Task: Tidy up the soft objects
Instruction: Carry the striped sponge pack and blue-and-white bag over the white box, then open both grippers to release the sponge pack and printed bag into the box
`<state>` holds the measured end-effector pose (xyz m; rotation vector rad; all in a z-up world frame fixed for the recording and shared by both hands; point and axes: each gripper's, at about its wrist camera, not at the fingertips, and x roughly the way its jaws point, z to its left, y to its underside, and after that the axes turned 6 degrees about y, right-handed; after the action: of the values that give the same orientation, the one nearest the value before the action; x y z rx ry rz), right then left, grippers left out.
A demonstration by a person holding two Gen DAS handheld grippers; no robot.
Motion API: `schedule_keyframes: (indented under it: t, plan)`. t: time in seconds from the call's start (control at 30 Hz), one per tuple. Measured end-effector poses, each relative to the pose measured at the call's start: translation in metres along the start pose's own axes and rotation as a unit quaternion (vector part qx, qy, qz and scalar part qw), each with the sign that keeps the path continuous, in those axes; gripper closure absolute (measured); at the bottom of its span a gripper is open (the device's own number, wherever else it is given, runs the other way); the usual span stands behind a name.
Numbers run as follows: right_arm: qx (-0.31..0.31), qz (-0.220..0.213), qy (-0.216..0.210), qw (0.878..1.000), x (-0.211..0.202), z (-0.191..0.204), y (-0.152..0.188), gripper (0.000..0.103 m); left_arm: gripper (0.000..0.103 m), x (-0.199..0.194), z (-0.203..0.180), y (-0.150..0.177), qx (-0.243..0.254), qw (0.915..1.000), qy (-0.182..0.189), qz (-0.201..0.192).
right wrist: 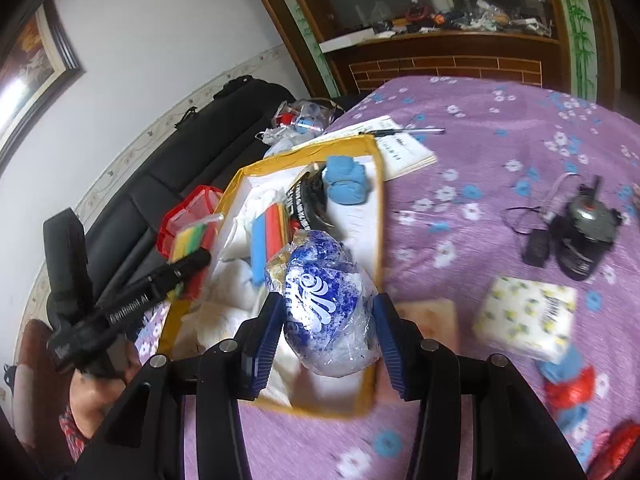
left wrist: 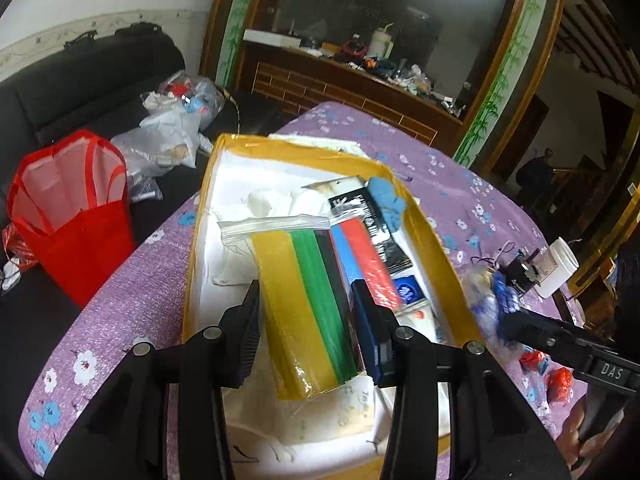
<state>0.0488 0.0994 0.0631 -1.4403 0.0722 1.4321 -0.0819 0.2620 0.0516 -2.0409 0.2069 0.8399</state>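
A yellow-rimmed box (left wrist: 436, 256) with a white lining sits on the purple floral tablecloth. My left gripper (left wrist: 306, 292) is shut on a clear zip bag of yellow, green and black bands (left wrist: 304, 256) and holds it over the box. In the box lie white cloths, a red and blue band (left wrist: 360, 252), a black packet (left wrist: 360, 204) and a blue cloth (left wrist: 386, 196). My right gripper (right wrist: 328, 300) is shut on a blue-and-white plastic packet (right wrist: 320, 280) above the near right corner of the box (right wrist: 379, 220). The left gripper (right wrist: 192, 260) shows at the box's left side.
A red tote bag (left wrist: 76, 232) and plastic bags rest on the dark sofa to the left. On the cloth to the right lie a tissue pack (right wrist: 528, 320), a dark device with a cord (right wrist: 580, 236), red and blue wrapped items (right wrist: 572, 384), a white jar (left wrist: 560, 268) and papers (right wrist: 400, 148).
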Motion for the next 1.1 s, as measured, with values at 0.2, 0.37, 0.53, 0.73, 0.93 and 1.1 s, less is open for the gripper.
schedule_keyframes:
  t: [0.2, 0.37, 0.53, 0.73, 0.93, 1.1]
  plan:
    - [0.006, 0.012, 0.012, 1.0, 0.035, 0.016, -0.01, 0.056, 0.062, 0.007, 0.007, 0.003, -0.009, 0.9999, 0.006, 0.009]
    - [0.001, 0.01, 0.032, 0.999, 0.052, 0.022, -0.016, 0.056, 0.062, 0.017, 0.009, 0.005, -0.007, 0.9996, 0.006, 0.025]
    - [-0.002, 0.01, 0.039, 0.999, 0.062, 0.025, -0.023, 0.055, 0.061, 0.019, 0.012, 0.005, -0.01, 0.9996, 0.009, 0.024]
    - [-0.005, 0.006, 0.031, 0.999, 0.063, 0.026, -0.024, 0.045, 0.038, 0.013, 0.019, 0.004, -0.023, 0.9994, 0.021, 0.017]
    - [0.001, -0.018, 0.012, 1.0, 0.035, 0.018, -0.019, 0.039, 0.038, -0.001, 0.009, 0.003, -0.02, 0.9994, 0.027, 0.006]
    - [0.012, -0.035, 0.004, 0.999, 0.003, -0.004, -0.011, 0.039, 0.038, -0.014, -0.012, 0.008, -0.007, 0.9991, 0.041, -0.003]
